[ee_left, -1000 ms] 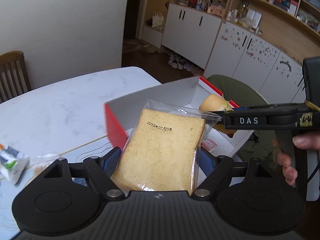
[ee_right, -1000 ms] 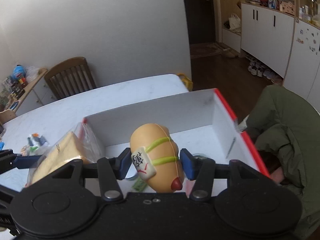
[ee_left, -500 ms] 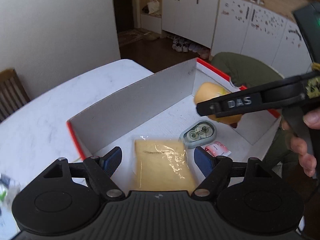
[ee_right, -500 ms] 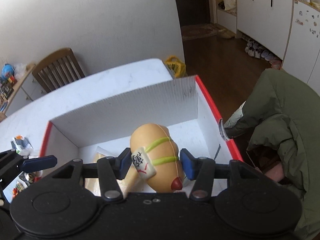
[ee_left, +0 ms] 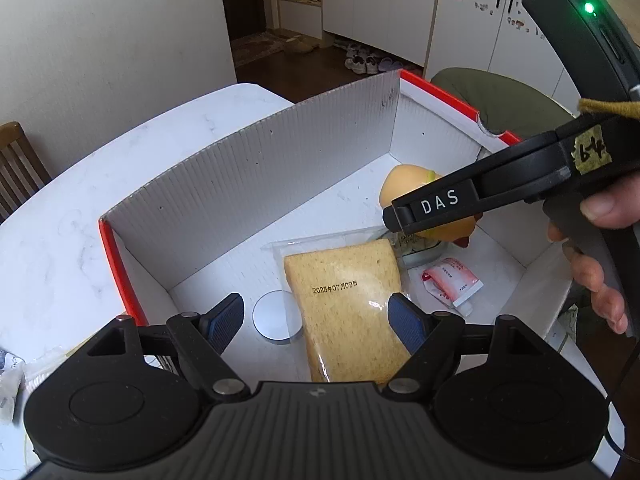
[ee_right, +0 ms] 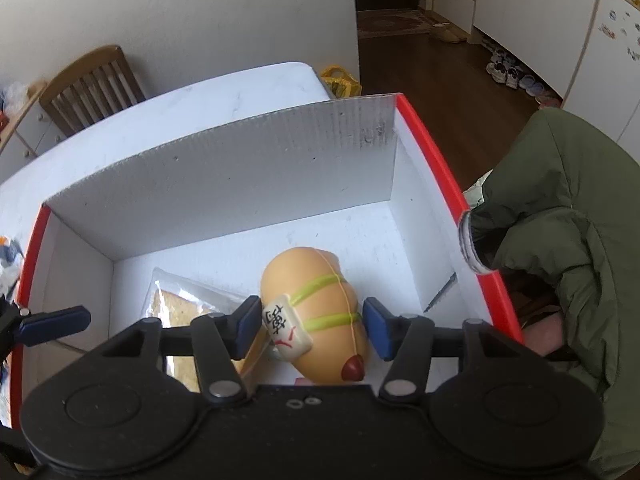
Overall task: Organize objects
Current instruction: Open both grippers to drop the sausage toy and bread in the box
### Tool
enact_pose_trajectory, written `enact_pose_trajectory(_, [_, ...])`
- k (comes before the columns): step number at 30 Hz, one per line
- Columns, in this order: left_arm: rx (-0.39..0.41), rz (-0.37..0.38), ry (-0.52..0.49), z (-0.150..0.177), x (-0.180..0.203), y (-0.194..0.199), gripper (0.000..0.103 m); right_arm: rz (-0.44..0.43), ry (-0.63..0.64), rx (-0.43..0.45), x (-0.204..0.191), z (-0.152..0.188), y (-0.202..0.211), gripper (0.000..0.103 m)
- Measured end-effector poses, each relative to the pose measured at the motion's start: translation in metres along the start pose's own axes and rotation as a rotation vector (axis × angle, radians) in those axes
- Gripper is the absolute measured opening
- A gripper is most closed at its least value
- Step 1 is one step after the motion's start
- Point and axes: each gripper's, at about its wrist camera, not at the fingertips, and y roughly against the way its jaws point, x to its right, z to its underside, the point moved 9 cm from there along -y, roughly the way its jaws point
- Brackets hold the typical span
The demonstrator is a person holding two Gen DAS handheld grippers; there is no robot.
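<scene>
The box [ee_left: 248, 168] sits on the table, already holding the bagged bread [ee_left: 344, 308], stamped 2025-07, a disc [ee_left: 276, 316], a tape case and a small tube [ee_left: 450, 284]. The left gripper [ee_left: 316, 320] hangs open and empty over the bread. The right gripper [ee_right: 312, 326], marked DAS, has its jaws parted around the toy [ee_right: 316, 316], which looks just about set down; wrappers outside likely remain.
</scene>
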Motion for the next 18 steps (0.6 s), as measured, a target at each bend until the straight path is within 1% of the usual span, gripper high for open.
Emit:
enact_pose_trajectory(2, [-0.003,0.008,0.005,0.001,-0.001,-0.001,0.078,0.011,0.013,0.003,-0.002,0.001,0.002,0.061])
enact_pose_trajectory(7, [0.014,0.032,0.024,0.001,-0.002,0.003,0.079,-0.004,0.014,0.022,-0.003,0.003,0.012,0.068])
enact_pose_trajectory(12, [0.041,0.061,0.057,0.000,-0.004,0.013,0.079,-0.028,0.016,0.049,-0.005,0.000,0.029,0.069])
enact_pose_trajectory(18, [0.081,0.092,0.079,0.000,-0.006,0.034,0.079,-0.053,0.060,0.083,-0.018,0.003,0.052,0.070])
